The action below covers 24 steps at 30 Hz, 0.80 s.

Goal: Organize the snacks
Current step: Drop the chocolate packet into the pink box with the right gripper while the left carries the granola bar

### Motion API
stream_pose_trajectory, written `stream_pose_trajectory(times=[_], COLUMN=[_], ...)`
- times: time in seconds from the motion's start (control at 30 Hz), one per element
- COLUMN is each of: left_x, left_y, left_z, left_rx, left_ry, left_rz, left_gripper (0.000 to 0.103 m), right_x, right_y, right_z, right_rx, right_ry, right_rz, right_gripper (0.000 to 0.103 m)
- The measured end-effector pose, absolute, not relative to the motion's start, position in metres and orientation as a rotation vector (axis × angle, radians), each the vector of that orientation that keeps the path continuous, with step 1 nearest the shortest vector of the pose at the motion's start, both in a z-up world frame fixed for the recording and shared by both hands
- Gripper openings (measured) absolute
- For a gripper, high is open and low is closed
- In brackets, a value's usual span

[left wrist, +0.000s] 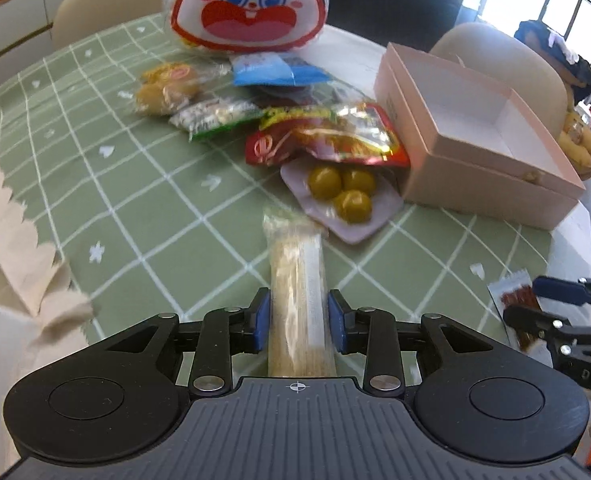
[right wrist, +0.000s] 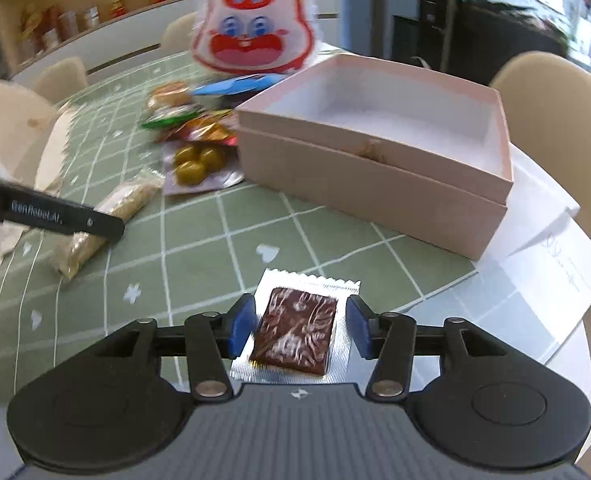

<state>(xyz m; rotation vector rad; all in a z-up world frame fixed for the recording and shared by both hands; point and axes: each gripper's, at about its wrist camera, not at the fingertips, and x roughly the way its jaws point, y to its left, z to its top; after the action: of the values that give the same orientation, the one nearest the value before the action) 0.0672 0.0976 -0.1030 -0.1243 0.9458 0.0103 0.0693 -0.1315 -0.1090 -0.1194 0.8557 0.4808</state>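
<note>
The left gripper [left wrist: 298,320] straddles a long pale snack packet [left wrist: 295,280] on the green tablecloth [left wrist: 135,200], pads just clear. Rightward, the right gripper [right wrist: 300,330] stands open around a brown snack packet [right wrist: 295,330] before the empty pink box [right wrist: 375,160].

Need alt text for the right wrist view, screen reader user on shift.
The right gripper straddles a brown snack bar in a clear wrapper on the green checked tablecloth, pads not touching it. Beyond sits an empty pink box, with loose snacks and a rabbit-face bag to its left.
</note>
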Motion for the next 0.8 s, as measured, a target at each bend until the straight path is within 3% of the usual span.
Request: stream_pose_trajectory(times=[0.23, 0.3, 0.47, 0.63, 0.8], left_x=[0.067, 0.056, 0.019, 0.018, 0.072], left_y=[0.094, 0.091, 0.069, 0.046, 0.020], left_z=[-0.103, -0.100, -0.077, -0.005, 0.064], left_rx=[-0.085, -0.112, -0.162, -0.234, -0.197], left_ry=[0.940, 0.955, 0.958, 0.756, 0.543], left_rz=[-0.001, -0.009, -0.085, -0.197, -0.288], left_gripper=[0.034, 0.033, 0.033, 0.033, 0.034], right_x=[0.063, 0.059, 0.049, 0.037, 0.037], right_y=[-0.118, -0.121, -0.137, -0.163, -0.181], right_z=[-0.109, -0.109, -0.091, -0.045, -0.003], right_rx=[-0.200, -0.203, -0.185, -0.157, -0.142], right_ry=[0.856, 0.862, 0.860, 0.750, 0.613], right_rz=[0.455, 0.469, 0.525, 0.567, 0.529], right_gripper=[0.050, 0.042, 0.040, 0.040, 0.040])
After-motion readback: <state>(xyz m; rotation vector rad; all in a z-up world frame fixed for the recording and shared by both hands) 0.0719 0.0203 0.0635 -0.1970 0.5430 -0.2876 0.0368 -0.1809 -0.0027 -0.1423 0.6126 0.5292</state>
